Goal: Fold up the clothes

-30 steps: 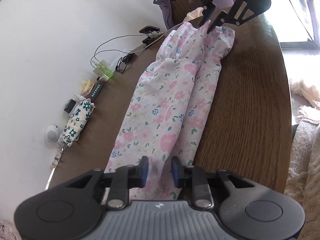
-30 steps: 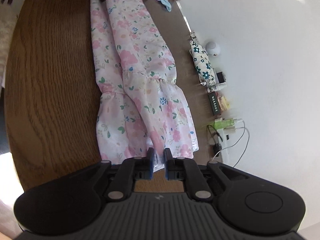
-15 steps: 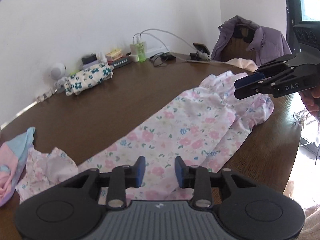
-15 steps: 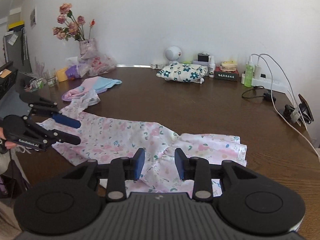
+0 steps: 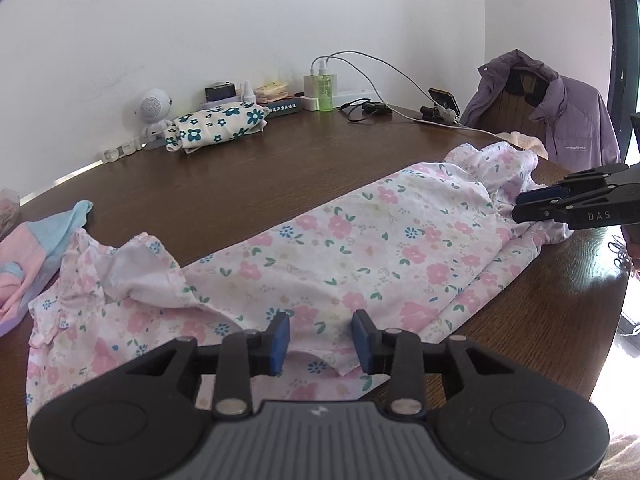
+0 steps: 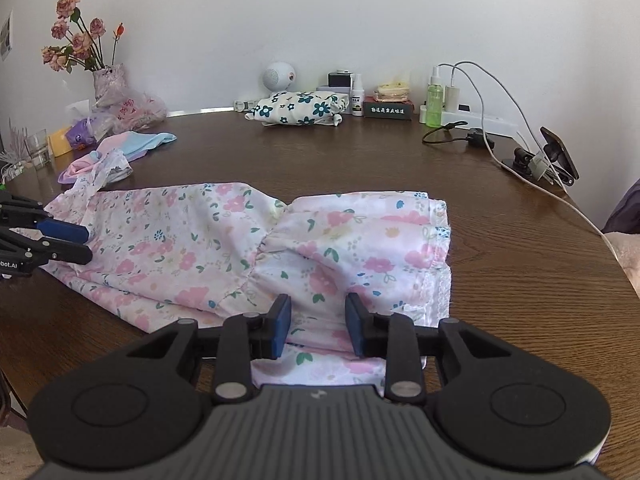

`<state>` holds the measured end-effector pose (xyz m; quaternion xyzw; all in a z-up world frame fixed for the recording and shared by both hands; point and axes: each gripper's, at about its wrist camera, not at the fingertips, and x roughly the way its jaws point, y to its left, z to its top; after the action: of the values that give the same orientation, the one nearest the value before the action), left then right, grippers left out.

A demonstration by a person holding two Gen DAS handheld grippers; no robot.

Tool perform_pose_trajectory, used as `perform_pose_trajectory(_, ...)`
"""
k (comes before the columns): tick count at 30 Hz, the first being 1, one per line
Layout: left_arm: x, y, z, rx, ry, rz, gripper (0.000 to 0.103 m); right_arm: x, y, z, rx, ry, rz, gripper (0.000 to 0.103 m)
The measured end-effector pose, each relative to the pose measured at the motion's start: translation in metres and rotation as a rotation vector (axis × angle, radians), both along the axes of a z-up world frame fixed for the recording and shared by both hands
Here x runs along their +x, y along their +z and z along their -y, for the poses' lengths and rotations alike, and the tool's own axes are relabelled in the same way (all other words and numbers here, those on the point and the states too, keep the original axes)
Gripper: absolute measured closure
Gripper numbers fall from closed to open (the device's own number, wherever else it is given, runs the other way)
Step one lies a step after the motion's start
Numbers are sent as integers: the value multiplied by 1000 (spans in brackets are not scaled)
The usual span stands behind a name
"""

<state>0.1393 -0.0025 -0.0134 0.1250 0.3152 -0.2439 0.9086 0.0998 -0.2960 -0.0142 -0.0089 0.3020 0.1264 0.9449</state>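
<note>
- dress (image 5: 360,248) lies stretched long across the tabletop (image 5: 248,184), one gripper at each end
- left gripper (image 5: 320,338) sits over the top end, right gripper (image 6: 318,322) over the hem
- little folded bundle (image 6: 300,109) sits way back by the wall
- jacket (image 5: 560,112) hangs on a chair behind the tabletop

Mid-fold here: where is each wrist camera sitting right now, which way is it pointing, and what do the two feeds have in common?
Left wrist: sits behind the open left claw, low over the collar end of the floral dress, facing along it toward the purple jacket; the right claw shows at the hem.
Right wrist: sits behind the open right claw, over the hem end of the floral dress, facing the wall and flower vase; the left claw shows at the far left.
Shared: the dress, wooden table, teal-flower bundle, green bottle.
</note>
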Motion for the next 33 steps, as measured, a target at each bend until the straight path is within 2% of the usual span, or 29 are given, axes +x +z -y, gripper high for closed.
perform_pose_trajectory(2,-3,3,-2,1,11,0,76,0,0,-1,-6,-8,2,74)
perform_pose_trajectory(5,-7,13,-12,-40,32,-12,76,0,1,-4,-20,-14,4,73)
perform_pose_trajectory(9,-5,24,-34,-151,93,-95,76,0,5,-7,-6,-24,3,69)
perform_pose_trajectory(13,9,22,-47,-245,164,-196,76,-7,17,-14,8,-13,70,65)
perform_pose_trajectory(17,24,14,-49,-287,202,-241,78,-8,16,-21,-12,-15,83,64)
perform_pose_trajectory(18,27,12,-50,-296,210,-250,85,-8,15,-23,-14,-18,83,64)
perform_pose_trajectory(19,31,10,-50,-305,218,-259,103,-8,14,-24,-17,-20,83,64)
perform_pose_trajectory(21,36,7,-50,-309,231,-262,103,-9,11,-27,-22,-25,84,64)
perform_pose_trajectory(24,34,9,-48,-269,231,-213,103,-13,9,-30,-24,-32,86,63)
perform_pose_trajectory(28,35,8,-45,-230,238,-201,101,-11,-4,-30,-25,-60,48,63)
perform_pose_trajectory(30,31,11,-44,-223,245,-189,92,-12,-3,-28,-9,-65,48,63)
perform_pose_trajectory(31,27,14,-44,-219,245,-165,86,-12,-2,-27,-4,-66,46,63)
perform_pose_trajectory(33,18,22,-39,-201,228,-102,82,-14,4,-26,22,-59,54,62)
